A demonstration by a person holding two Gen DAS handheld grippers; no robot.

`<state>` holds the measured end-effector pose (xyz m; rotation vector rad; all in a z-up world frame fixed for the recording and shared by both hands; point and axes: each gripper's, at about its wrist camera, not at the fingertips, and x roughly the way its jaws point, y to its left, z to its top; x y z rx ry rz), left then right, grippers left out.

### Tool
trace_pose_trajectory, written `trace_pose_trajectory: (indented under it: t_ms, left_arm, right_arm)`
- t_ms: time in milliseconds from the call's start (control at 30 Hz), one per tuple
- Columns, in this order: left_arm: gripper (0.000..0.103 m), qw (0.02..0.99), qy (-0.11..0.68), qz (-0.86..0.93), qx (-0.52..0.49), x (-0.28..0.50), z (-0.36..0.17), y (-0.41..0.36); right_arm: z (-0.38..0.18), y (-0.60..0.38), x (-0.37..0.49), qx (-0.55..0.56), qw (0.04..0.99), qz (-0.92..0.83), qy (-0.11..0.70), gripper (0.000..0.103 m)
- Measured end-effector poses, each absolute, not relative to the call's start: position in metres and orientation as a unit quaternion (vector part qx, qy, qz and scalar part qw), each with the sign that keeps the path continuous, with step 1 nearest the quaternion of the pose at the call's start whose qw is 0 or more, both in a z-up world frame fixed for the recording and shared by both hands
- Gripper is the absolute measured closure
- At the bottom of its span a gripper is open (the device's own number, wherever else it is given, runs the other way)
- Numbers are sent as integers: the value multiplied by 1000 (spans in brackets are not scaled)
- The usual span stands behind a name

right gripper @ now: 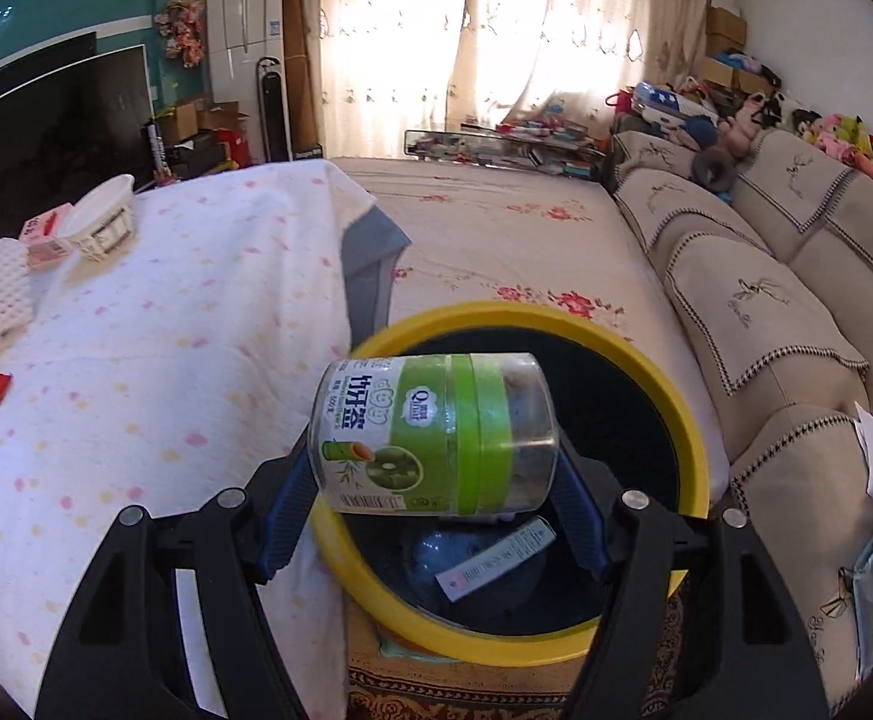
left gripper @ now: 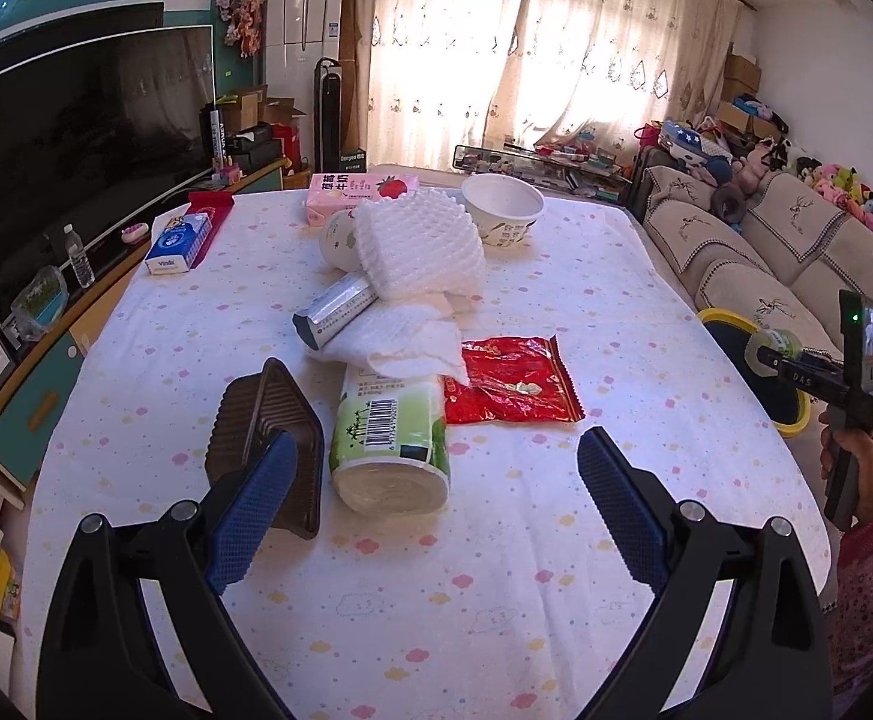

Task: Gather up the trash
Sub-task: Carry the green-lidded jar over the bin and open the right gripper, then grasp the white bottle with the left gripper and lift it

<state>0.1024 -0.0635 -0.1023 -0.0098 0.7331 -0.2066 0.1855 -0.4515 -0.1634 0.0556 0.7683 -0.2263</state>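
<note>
Right gripper (right gripper: 436, 480) is clamped on a clear green-label jar (right gripper: 433, 435), long axis crosswise between the pads, held directly over the yellow-rimmed bin (right gripper: 697, 420) mouth; likely drop next. Left gripper (left gripper: 436, 504), jaws apart and empty, hovers over the table (left gripper: 616, 276), nearest a cup (left gripper: 391, 438) lying on its side pointing away. Beyond: sofa (right gripper: 766, 300), curtains (left gripper: 526, 60).

Beyond the left gripper (left gripper: 436, 468), crumpled white tissue (left gripper: 403, 336) is covering the far end of the green-labelled container (left gripper: 391, 438) and part of the silver tube (left gripper: 334, 312). In the right gripper (right gripper: 436, 468), the clear jar (right gripper: 436, 438) is hiding its fingertips and much of the yellow-rimmed bin (right gripper: 664, 384); the jar's small print is blurring.
</note>
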Motion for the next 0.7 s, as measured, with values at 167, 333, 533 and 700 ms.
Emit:
trace_pose_trajectory:
  t_ms: [167,333,533,700]
  left_arm:
    - [8,928,359,-101,2,106,-104,-70]
    - [8,925,367,-103,3,109,-107,-75]
    - [8,920,377,-105,0,113,-113,-75]
    - [8,919,382,-95,4,114,-117,-69]
  right_arm:
    - [-198,-475,190,51,907,-126,399,36]
    - [-215,-483,193,64,898,-130,416,35]
    - [-217,-484,193,70,898,-131,415,35]
    - [-208,-480,188,65,903,-132,404,34]
